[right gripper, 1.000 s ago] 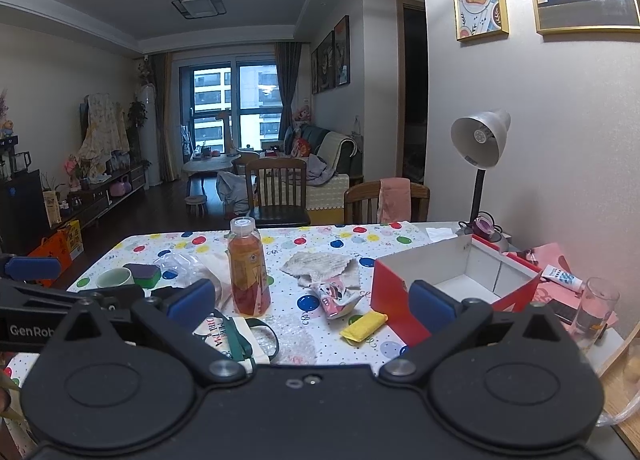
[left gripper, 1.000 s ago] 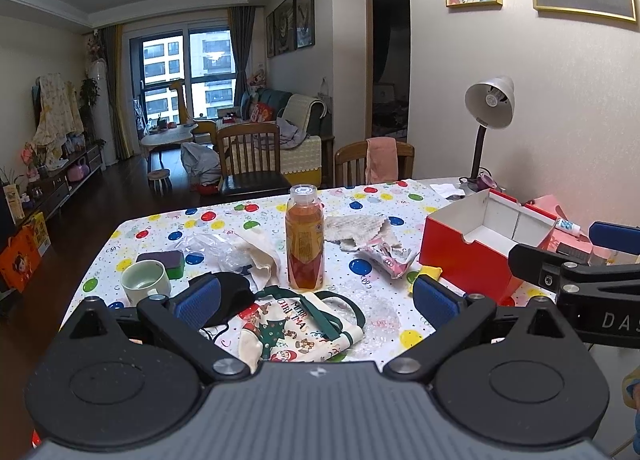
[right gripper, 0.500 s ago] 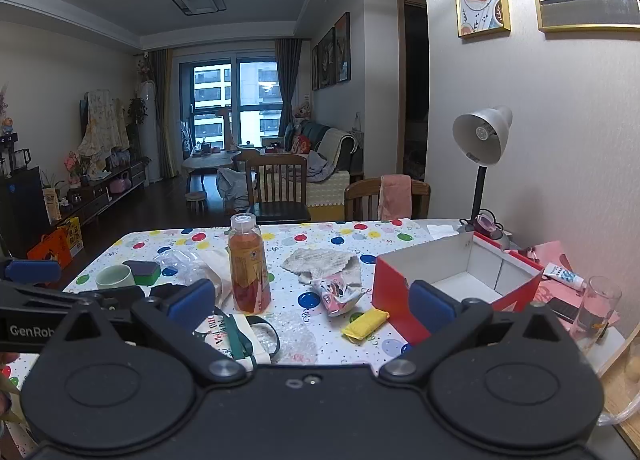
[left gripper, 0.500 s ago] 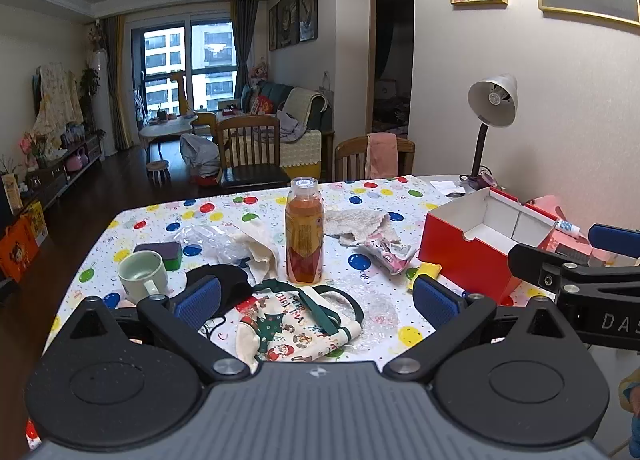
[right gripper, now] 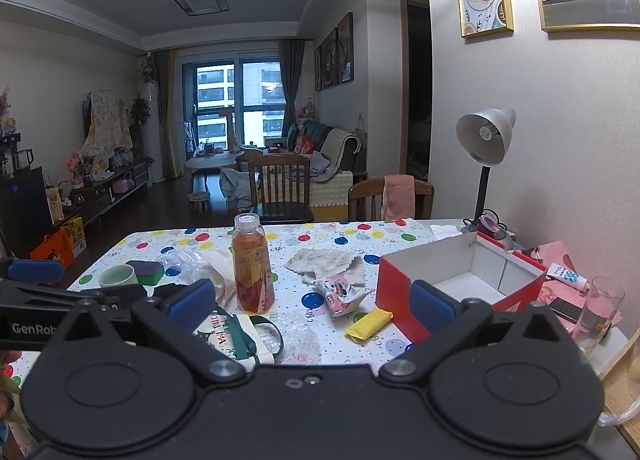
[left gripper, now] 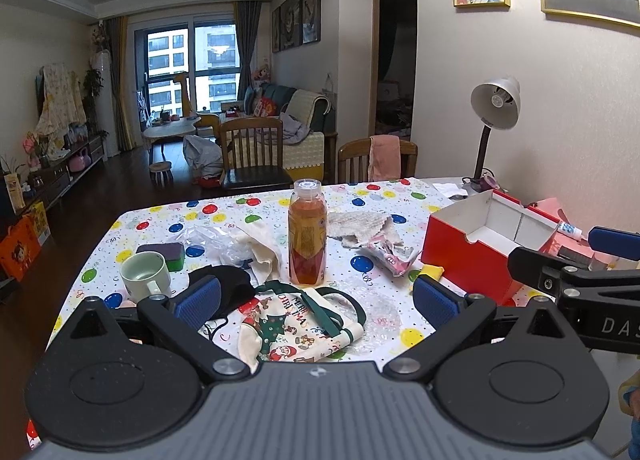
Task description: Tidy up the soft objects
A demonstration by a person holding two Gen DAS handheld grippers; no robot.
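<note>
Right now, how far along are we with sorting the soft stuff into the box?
Nothing looks done: the red box is empty. Nothing is in hand either; the left tongs and right tongs are both open, above the table's near edge. Left to do: the Christmas bag, black cloth, white cloth, cream cloth and yellow pouch all lie on the table.

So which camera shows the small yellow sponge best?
The right wrist view: the yellow sponge lies fully visible beside the red box. In the left wrist view only a corner of the sponge shows behind the left tongs.
</note>
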